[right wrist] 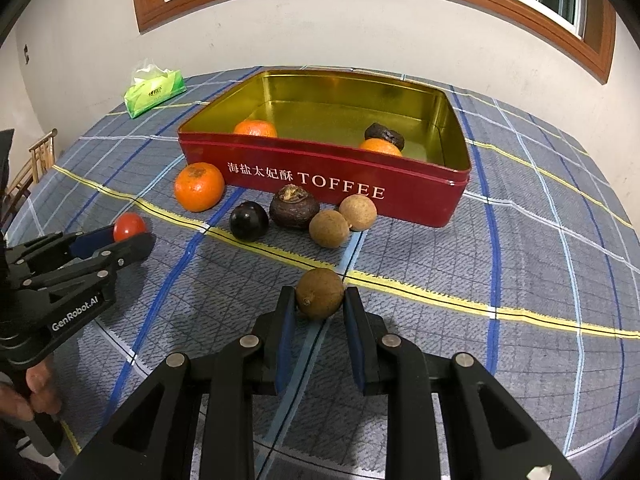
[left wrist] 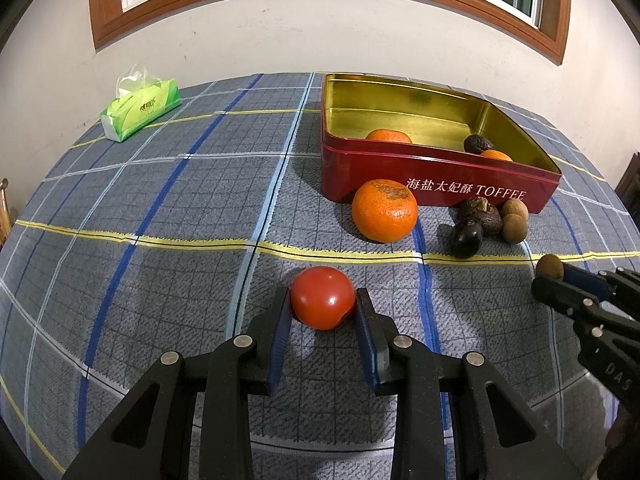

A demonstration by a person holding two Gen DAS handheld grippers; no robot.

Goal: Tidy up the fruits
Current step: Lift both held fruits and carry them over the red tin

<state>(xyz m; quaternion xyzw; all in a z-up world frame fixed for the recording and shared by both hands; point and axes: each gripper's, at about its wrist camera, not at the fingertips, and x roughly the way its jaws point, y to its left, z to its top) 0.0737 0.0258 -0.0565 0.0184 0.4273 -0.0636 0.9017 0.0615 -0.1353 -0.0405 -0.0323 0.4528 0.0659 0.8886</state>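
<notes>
Your left gripper [left wrist: 323,307]: jaws clamped on red tomato [left wrist: 322,298], just above table [left wrist: 160,208]. Your right gripper [right wrist: 319,303]: jaws clamped on brown longan [right wrist: 319,293]. Beyond, against red toffee tin [right wrist: 400,196]: loose orange [right wrist: 199,186], dark fruits, two longans. Inside tin: two oranges, one dark fruit. Green tissue pack [left wrist: 140,104] far left.

Grey plaid cloth across the worktop [left wrist: 160,200], crossed with blue, pale-blue, white and yellow stripes. Red tin [right wrist: 400,196] at twelve o'clock, gold inside, white lettering. Bright orange mandarin [right wrist: 199,187] in front, glossy black fruit [right wrist: 249,221] beside it. Red tomato [left wrist: 322,297] between blue pads, black tongs [left wrist: 322,312]. Brown longan [right wrist: 320,293]. Green tissue pack [left wrist: 140,108] at ten o'clock.
</notes>
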